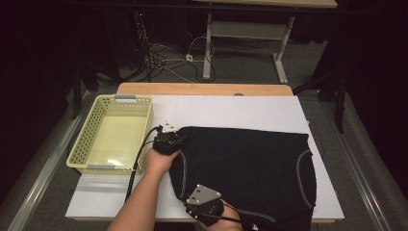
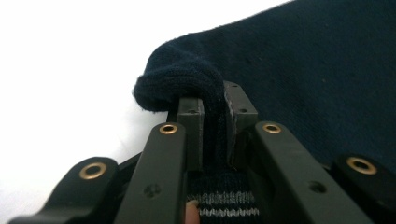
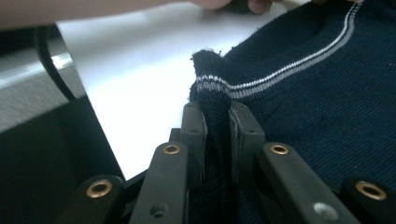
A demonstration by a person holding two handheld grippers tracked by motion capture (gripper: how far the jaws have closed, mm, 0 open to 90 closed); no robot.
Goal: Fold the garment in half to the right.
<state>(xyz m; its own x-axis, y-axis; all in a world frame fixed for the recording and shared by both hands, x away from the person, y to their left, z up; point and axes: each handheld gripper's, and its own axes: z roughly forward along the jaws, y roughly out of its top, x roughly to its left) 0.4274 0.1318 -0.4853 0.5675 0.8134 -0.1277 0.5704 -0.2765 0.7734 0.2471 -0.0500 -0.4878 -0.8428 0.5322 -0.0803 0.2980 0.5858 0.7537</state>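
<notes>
High view: a wooden table (image 1: 202, 88) carries a white sheet (image 1: 231, 109) over most of its top. A dark navy knitted garment (image 1: 250, 168) lies spread flat across the right and centre of that sheet, with pale stripes running along its curved edges. Its near edge reaches the front of the table.

At the table's left end sits a pale yellow plastic basket (image 1: 82, 142) with perforated walls, standing just beside the garment's left edge.

A person's bare forearms come in from the bottom. The left gripper (image 1: 169, 138) sits at the garment's far left corner, between the basket and the cloth. The right gripper (image 1: 195, 208), topped by a grey plate, sits at the garment's near left edge, close to the table front.

Left gripper view: the jaws are clamped on a raised fold of the knit (image 2: 187, 84), which bulges above the pads.

Right gripper view: the jaws are pinching a striped edge of the garment (image 3: 212, 88), cloth pressed between both pads, with the white sheet (image 3: 140, 70) beyond.
</notes>
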